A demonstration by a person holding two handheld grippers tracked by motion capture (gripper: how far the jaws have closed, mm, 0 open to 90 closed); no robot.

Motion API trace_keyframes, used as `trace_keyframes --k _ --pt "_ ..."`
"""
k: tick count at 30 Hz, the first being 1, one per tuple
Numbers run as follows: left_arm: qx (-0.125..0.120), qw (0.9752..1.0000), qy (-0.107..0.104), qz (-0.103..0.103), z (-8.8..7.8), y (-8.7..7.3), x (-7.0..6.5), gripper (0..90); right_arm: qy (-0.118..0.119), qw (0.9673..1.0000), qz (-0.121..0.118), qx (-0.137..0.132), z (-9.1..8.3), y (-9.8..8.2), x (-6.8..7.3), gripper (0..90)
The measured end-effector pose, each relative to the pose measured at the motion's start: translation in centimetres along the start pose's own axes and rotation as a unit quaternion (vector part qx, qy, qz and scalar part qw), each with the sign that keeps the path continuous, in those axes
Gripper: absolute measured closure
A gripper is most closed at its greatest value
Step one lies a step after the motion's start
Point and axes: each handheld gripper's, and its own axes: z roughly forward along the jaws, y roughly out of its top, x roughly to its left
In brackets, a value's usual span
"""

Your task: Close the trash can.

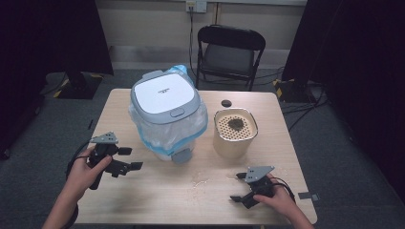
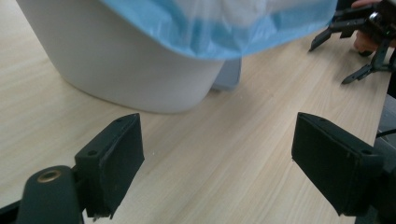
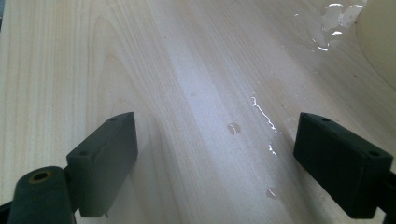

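A white bin (image 1: 166, 114) with a grey-rimmed lid and a blue plastic liner stands on the wooden table (image 1: 157, 195). Its base (image 2: 135, 65) and liner edge rise just beyond my left gripper's jaws. My left gripper (image 1: 132, 159) hangs low at the table's left, pointing toward the bin, open with nothing between its jaws (image 2: 217, 163). A cream container (image 1: 234, 131) with a perforated insert and a dark clump on it stands right of the bin. My right gripper (image 1: 238, 186) rests near the front right edge, open over bare wet wood (image 3: 215, 158).
Small water spills (image 1: 200, 182) glisten on the table in front of the bin. A small black disc (image 1: 226, 103) lies behind the cream container. A black folding chair (image 1: 229, 52) stands beyond the table's far edge.
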Motion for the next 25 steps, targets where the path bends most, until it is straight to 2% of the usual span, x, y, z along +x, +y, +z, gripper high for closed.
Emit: trace_keyframes --k 5,10,14,18,19,20,22,25 --pt "0.008 0.9999 -0.012 0.001 1.5 -1.8 0.0 16.4 -0.001 1.0000 0.000 0.000 0.0 0.0 0.0 12.7" --pt "0.016 0.9998 -0.012 0.004 2.5 -2.9 -0.3 16.4 -0.001 1.0000 0.000 0.000 0.0 0.0 0.0 12.7" --pt "0.024 0.9995 -0.014 0.014 3.6 -3.9 -0.7 16.4 -0.001 1.0000 0.000 0.000 0.0 0.0 0.0 12.7" --pt "0.038 0.9988 -0.003 0.030 4.8 -4.5 -1.2 16.4 -0.001 1.0000 0.000 0.000 0.0 0.0 0.0 12.7" --pt "0.050 0.9978 -0.003 0.044 5.3 -4.6 -1.6 16.4 -0.001 1.0000 0.000 0.000 0.0 0.0 0.0 12.7" --pt "0.050 0.9978 -0.003 0.044 5.3 -4.6 -1.6 16.4 -0.001 1.0000 0.000 0.000 0.0 0.0 0.0 12.8" --pt "0.052 0.9967 -0.007 0.063 5.9 -4.6 -2.3 16.4 -0.001 1.0000 0.000 0.000 0.0 0.0 0.0 12.7" --pt "0.046 0.9966 -0.010 0.068 6.3 -4.5 -2.7 16.4 -0.001 1.0000 0.001 0.000 0.0 0.0 0.0 12.8"
